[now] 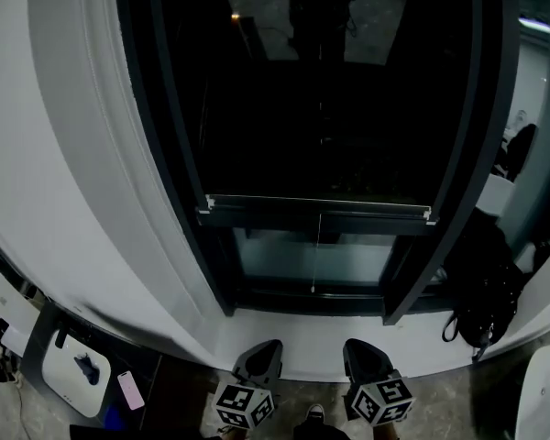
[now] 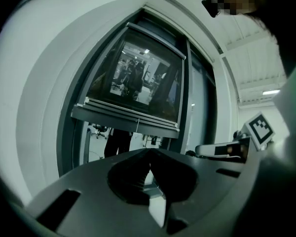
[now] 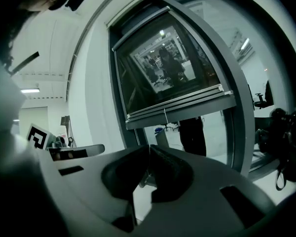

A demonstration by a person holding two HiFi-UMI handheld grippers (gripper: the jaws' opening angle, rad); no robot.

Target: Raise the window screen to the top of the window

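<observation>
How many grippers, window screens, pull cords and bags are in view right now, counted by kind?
Grippers: 2, the left gripper and the right gripper, jaws together on both
Window screen: 1
Pull cord: 1
Black bag: 1
Total: 5

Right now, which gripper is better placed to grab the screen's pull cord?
Right, narrowly. The pull cord hangs mid-window; the right gripper sits slightly nearer it than the left gripper. Both are shut, empty, below the sill.
</observation>
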